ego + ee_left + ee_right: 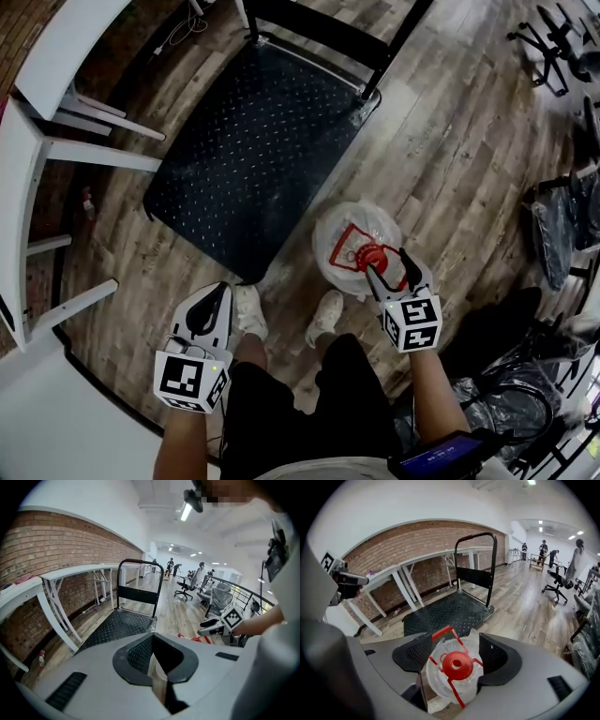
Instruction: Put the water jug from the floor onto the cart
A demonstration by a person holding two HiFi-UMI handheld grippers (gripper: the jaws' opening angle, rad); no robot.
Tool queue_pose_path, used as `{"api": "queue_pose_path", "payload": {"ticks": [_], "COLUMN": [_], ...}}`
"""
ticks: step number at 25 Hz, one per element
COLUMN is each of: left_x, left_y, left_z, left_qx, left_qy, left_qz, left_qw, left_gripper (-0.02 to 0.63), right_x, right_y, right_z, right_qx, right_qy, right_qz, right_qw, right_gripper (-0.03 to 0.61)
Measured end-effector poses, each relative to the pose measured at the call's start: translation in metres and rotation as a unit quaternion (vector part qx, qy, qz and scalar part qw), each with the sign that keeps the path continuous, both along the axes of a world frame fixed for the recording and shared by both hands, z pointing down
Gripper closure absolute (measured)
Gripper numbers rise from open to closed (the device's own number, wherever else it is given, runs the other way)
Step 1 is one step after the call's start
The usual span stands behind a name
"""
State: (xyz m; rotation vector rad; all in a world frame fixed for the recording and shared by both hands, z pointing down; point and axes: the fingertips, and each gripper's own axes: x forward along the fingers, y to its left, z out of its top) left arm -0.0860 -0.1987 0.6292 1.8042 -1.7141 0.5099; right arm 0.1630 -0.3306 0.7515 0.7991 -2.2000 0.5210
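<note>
Straddling the water jug (pixel 349 242) on plank floor (pixel 450 141), right tool (pixel 387 265) agape; left tool (pixel 222 289) closed, empty.

Water jug (pixel 440 679): clear, glossy plastic; red plastic cap (pixel 456 665). Cart deck (pixel 450 611) beyond the right fingers (pixel 412 654): black, studded, matt. Floor (pixel 525 611): wood-grain.

Right hand-held gripper (pixel 386 262) at water jug (pixel 339 232), beside cart (pixel 253 141).
</note>
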Motion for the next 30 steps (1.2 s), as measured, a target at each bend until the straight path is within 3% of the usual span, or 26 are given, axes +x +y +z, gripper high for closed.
{"api": "queue_pose_path", "payload": {"ticks": [5,13,25,30], "left_x": [-0.004,0.008,-0.004,-0.014], "left_y": [-0.005,-0.005,0.006,0.009], "left_z": [0.033,0.050,0.048,0.046], "left_qx": [-0.010,-0.023,-0.028,-0.027], "left_qy": [0.004,0.010,0.013,0.011], "left_qz": [-0.002,0.036,0.025,0.018], "left_qw": [0.9999,0.9990,0.9992,0.9994], "left_gripper": [0.614,0.614,0.614,0.614], "right_x": [-0.002,0.007,0.007,0.020], "right_y": [0.006,0.010,0.013,0.014], "right_z": [0.050,0.088,0.091,0.085], "right_qx": [-0.007,-0.020,0.002,0.005], "right_qy": [0.043,0.063,0.069,0.065], "right_qz": [-0.010,0.013,0.029,0.068], "right_qw": [0.999,0.998,0.997,0.996], "right_gripper": [0.249,0.249,0.267,0.268]}}
